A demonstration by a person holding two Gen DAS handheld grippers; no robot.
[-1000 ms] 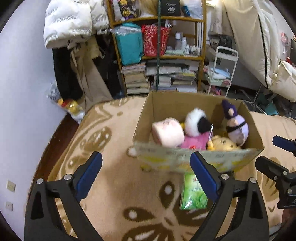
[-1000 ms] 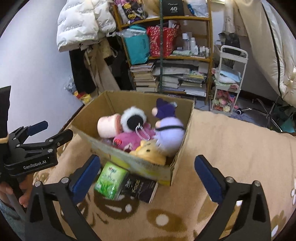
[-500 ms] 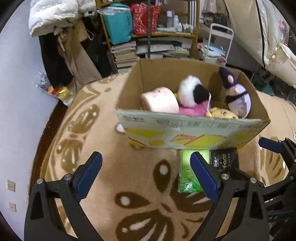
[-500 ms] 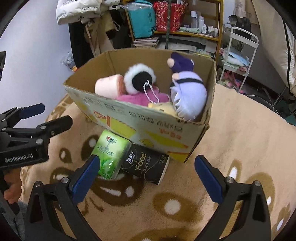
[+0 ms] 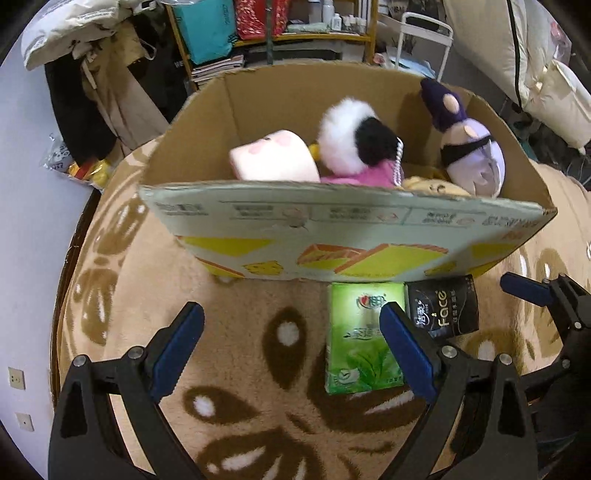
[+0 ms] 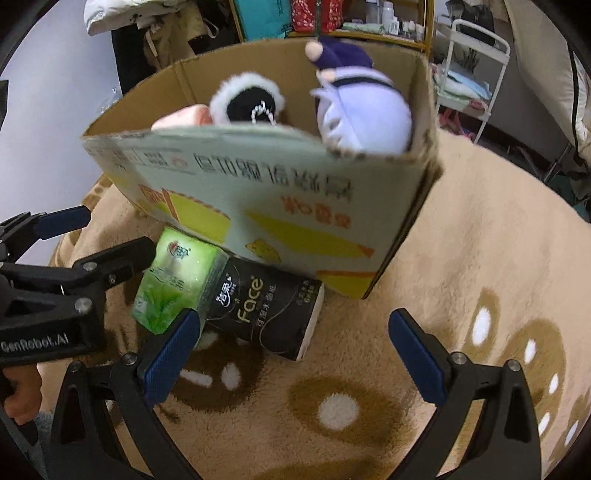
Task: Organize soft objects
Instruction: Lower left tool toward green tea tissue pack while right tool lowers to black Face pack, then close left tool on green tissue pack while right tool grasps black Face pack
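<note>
Item: cardboard box (image 5: 343, 236), open-topped, standing on a tan fleece blanket (image 5: 258, 406) with brown floral pattern. Near wall printed with yellow blocks and text; top edge frayed at the right corner in the right wrist view.

Room for moving: bare blanket lies in front of the box on the left side and to the right of it. The blanket's left edge falls off toward dark floor and a pale wall (image 5: 29, 229). A bookshelf (image 5: 273, 22) and a white trolley (image 5: 424, 40) stand behind the box.

Contents, soft: pink plush roll (image 5: 273, 162); white-and-black fluffy toy (image 5: 354, 140) with a bead chain; magenta plush (image 5: 369, 175) beneath it; yellow plush (image 5: 432, 186), mostly hidden; lavender doll with dark purple hat (image 5: 465, 147) against the right wall.

Outside the box, touching its near wall: green tissue pack (image 5: 364, 339) and black tissue pack (image 5: 443, 310) marked "Face", side by side on the blanket.

Left tongs (image 5: 291, 350): spread wide, holding nothing, right finger overlapping the green pack in view.
Right tongs (image 6: 295, 350): spread wide, holding nothing, above the blanket just before the black pack.

View differences: the left wrist view alone shows the yellow and magenta plush; the right wrist view alone shows the black pack's white end and the person's hand (image 6: 18, 395).
</note>
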